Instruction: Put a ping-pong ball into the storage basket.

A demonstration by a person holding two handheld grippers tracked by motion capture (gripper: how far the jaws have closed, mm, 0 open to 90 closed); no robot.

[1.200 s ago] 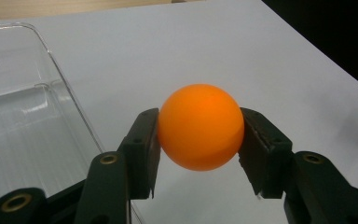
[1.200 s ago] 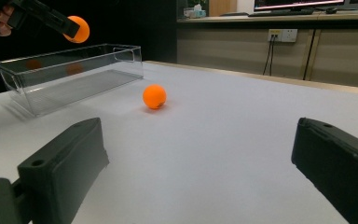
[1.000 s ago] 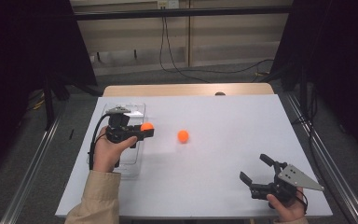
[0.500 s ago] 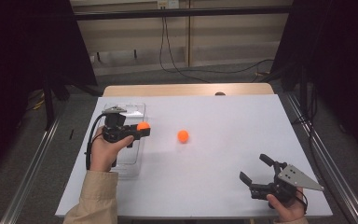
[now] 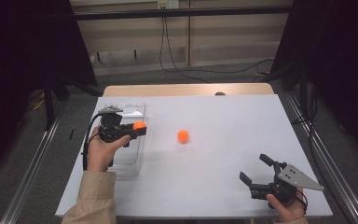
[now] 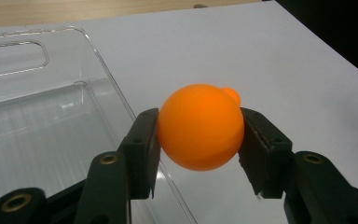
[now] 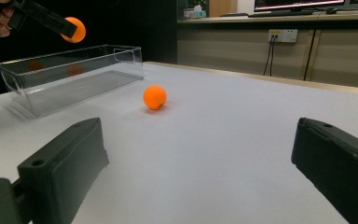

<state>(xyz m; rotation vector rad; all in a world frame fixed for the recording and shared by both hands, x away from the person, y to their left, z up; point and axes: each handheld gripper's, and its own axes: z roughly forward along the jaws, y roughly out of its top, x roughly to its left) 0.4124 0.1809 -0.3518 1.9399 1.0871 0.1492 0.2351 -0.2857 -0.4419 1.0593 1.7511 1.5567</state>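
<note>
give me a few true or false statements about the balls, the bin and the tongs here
1. The left tongs grip an orange ball. True.
2. The clear plastic bin already holds a ball. False: it is empty.
3. A second orange ball lies on the white table. True.
4. The right tongs are shut on a ball. False: they are open, holding nothing.
5. The held ball rests on the table. False: it is lifted near the bin's rim.

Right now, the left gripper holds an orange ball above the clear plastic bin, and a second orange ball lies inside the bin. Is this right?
Not quite. The second orange ball lies on the white table, outside the clear plastic bin, as the high view shows. The left gripper does hold an orange ball above it.
</note>
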